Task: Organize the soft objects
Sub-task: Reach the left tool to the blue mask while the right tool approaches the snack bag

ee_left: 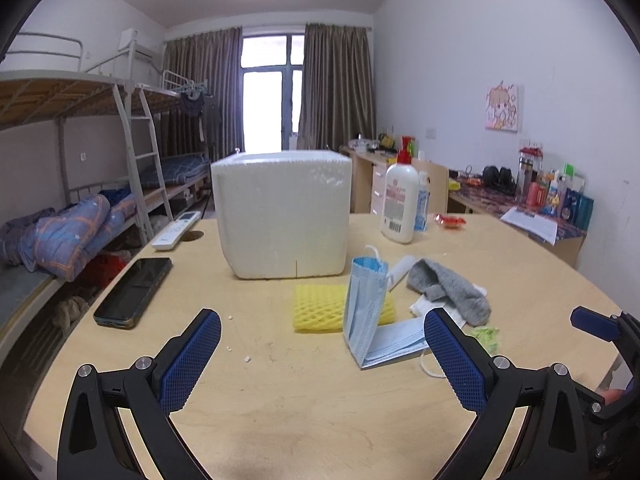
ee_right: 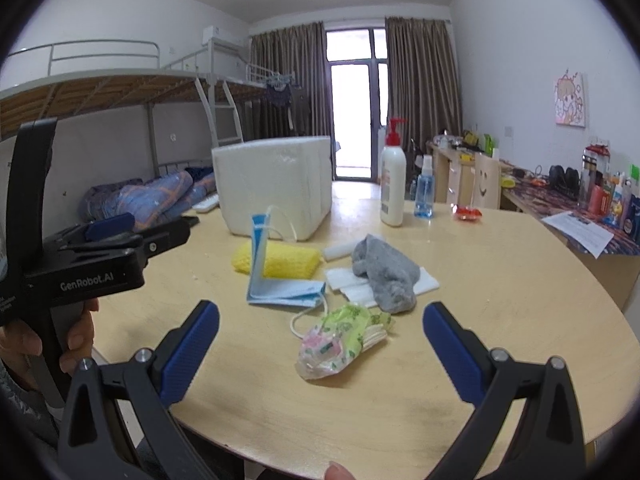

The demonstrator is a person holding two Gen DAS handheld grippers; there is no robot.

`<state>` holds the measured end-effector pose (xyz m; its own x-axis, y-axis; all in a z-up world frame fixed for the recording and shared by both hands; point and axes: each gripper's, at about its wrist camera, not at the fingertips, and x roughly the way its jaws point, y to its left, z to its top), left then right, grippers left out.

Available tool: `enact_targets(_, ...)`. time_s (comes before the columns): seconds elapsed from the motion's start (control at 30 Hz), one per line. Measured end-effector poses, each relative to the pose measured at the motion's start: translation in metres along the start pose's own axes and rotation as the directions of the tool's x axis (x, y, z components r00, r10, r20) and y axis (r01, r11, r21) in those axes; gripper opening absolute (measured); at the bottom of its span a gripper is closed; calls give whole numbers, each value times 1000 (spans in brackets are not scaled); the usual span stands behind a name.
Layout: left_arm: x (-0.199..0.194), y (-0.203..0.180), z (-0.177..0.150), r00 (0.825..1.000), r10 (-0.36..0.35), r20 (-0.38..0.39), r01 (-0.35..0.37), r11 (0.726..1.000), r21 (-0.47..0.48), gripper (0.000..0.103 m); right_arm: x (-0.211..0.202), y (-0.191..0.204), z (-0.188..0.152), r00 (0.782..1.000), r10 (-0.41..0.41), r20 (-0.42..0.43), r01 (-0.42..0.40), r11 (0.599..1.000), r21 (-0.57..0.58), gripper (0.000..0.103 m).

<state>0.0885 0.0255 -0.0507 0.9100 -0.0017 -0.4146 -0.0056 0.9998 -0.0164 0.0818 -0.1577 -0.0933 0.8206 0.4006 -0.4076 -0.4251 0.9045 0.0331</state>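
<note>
Left gripper (ee_left: 322,354) is spread wide, holding nothing, low over the wooden table (ee_left: 320,408). Right gripper (ee_right: 321,346) is likewise spread wide and empty; the left gripper's body shows at the left edge of the right wrist view, gripped by a hand (ee_right: 76,336). Between the right gripper's fingers lies a crumpled green and pink patterned mask (ee_right: 340,340). Just beyond it, a blue face mask (ee_right: 276,280) is folded so one half lies flat and the other half stands upright; its white ear loop trails toward the patterned mask. Behind the blue mask sits a yellow foam net (ee_right: 280,260), touching it. To the right, a grey sock (ee_right: 384,276) lies on top of white tissues (ee_right: 424,280), with a small white roll (ee_right: 338,250) just behind. Farther back stands a white foam box (ee_left: 280,212), upright. Right of the box: a white pump bottle (ee_left: 400,200) with a red top, a blue spray bottle (ee_right: 425,192) beside it, and a red wrapper (ee_right: 467,212). Left of the box: a black phone (ee_left: 134,292) and a white remote (ee_left: 176,230) near the table edge.
</note>
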Motion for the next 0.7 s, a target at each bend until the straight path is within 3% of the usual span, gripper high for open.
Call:
enact_targets(0.3,36,-3,0,995,-6,-103,9,1000,30,102,25,-8,-7,995,-7,-99,12,999,43,103)
enact_targets(0.5,61,-10,-1,982,-49,-182,58,997,42,101,38,-13,-12,990,-15,-137,24,998,60,103)
enact_targets(0.7,81,-13,-2,968,-84,-238,92,996,23,89,46,-14,-16,985,-13,-170,25,997,70,103)
